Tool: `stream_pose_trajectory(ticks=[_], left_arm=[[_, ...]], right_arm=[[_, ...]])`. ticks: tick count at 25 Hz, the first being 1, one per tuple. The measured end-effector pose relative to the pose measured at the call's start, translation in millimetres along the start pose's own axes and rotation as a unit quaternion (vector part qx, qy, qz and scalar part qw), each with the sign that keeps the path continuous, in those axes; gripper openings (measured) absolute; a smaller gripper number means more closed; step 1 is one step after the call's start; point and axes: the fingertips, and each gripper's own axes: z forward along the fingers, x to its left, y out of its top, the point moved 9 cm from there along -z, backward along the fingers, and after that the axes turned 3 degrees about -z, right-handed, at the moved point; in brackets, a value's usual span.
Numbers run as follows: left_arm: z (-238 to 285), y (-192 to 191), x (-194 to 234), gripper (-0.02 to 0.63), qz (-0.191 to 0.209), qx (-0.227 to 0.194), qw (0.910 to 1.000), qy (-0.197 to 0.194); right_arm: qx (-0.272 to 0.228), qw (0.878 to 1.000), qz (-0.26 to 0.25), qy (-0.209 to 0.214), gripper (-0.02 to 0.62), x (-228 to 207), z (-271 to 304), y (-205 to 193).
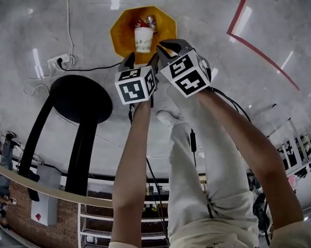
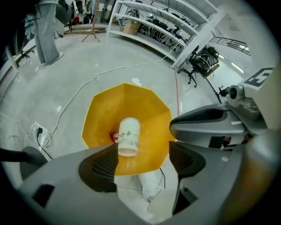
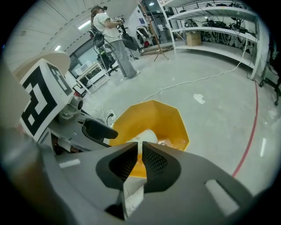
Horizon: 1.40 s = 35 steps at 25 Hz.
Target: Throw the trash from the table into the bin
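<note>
A yellow eight-sided bin stands on the grey floor below both grippers. A white paper cup with printed writing is inside the bin's opening, free of any grip. In the left gripper view the cup lies just beyond the left finger's tip, mouth toward the camera, over the bin. My left gripper is open and empty. My right gripper is shut with nothing between its pads, held over the bin. A red wrapper and a can lie in the bin.
A black round stool stands left of the bin. A power strip with white cable lies on the floor. Red floor tape runs at the right. My shoe is under the grippers. Shelving and a standing person are far off.
</note>
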Motion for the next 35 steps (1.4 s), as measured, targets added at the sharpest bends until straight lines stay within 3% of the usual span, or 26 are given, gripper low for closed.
stream_pose_trajectory(ticks=[9, 11, 13, 15, 19, 23, 29, 32, 35], left_arm=[[-13, 0, -1, 0.367, -0.007, 0.009, 0.9999, -0.005], [-20, 3, -1, 0.336, -0.006, 0.004, 1.0000, 0.000], [-31, 7, -3, 0.208, 0.009, 0.000, 0.9999, 0.014], [-42, 12, -7, 0.008, 0.029, -0.003, 0.9991, 0.029], [-71, 23, -13, 0.005, 0.053, 0.007, 0.9979, 0.035], [-112, 48, -23, 0.005, 0.055, 0.016, 0.9968, 0.055], [-214, 79, -71, 0.005, 0.127, 0.007, 0.9912, 0.036], [-257, 92, -98, 0.006, 0.154, -0.016, 0.9877, 0.022], [-299, 107, -114, 0.006, 0.133, -0.052, 0.9896, 0.017]], right_arm=[[0.013, 1.000, -0.012, 0.003, 0.042, 1, -2, 1], [0.009, 1.000, -0.004, 0.005, 0.049, 2, -4, 5], [0.003, 1.000, 0.007, 0.008, 0.068, 4, -8, 8], [0.001, 1.000, 0.013, 0.005, 0.093, 5, -14, 12], [0.005, 1.000, 0.012, -0.004, 0.013, 14, -36, 24], [0.004, 1.000, -0.020, -0.012, 0.006, 12, -71, 46], [0.003, 0.997, -0.082, -0.006, 0.006, 26, -169, 80], [-0.004, 0.993, -0.120, 0.011, 0.006, 40, -218, 105], [-0.027, 0.988, -0.151, 0.017, 0.006, 54, -256, 137]])
